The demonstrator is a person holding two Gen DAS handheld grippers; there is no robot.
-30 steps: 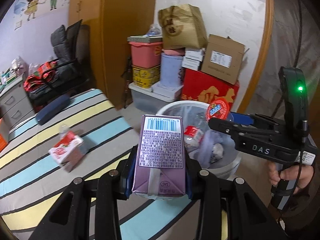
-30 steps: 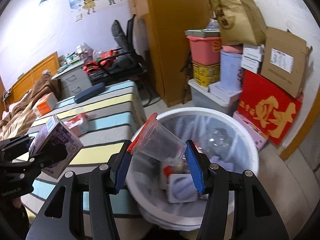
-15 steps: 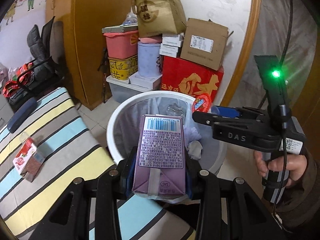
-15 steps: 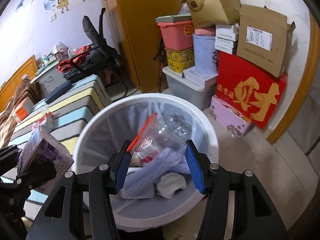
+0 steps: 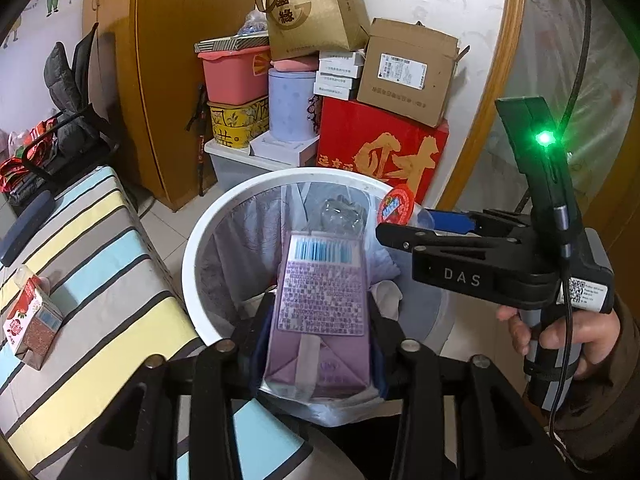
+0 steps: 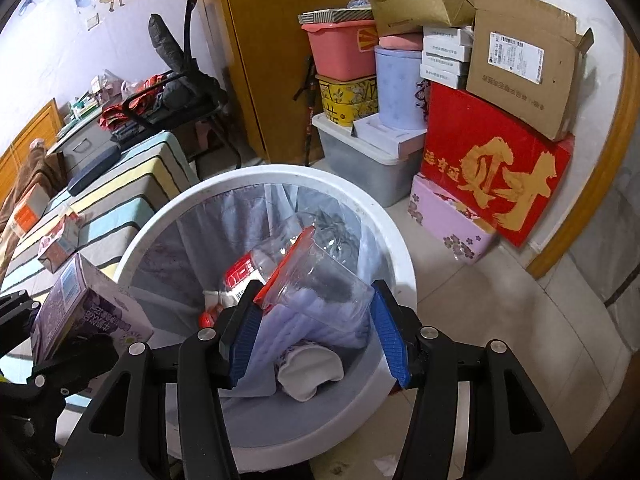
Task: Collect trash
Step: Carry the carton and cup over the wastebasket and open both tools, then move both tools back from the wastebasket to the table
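A white bin with a clear liner stands on the floor beside the bed, with bottles and wrappers inside. My left gripper hangs over its near rim. Its jaws are opening, and the purple drink carton still between them tips forward toward the bin. In the right wrist view that carton shows at the lower left. My right gripper is over the bin, its blue pads on a clear plastic cup with a red lid, and its jaws are starting to ease apart. A red-and-white carton lies on the bed.
The striped bed runs along the bin's left, with a dark blue case on it. Behind the bin are a red box, a grey tub and stacked cartons. A wooden wardrobe stands behind. A hand holds the right gripper.
Both grippers moved from over the bed edge to above the bin and dipped toward it. The purple carton now tilts forward in the left jaws. The cup stays between the right pads.
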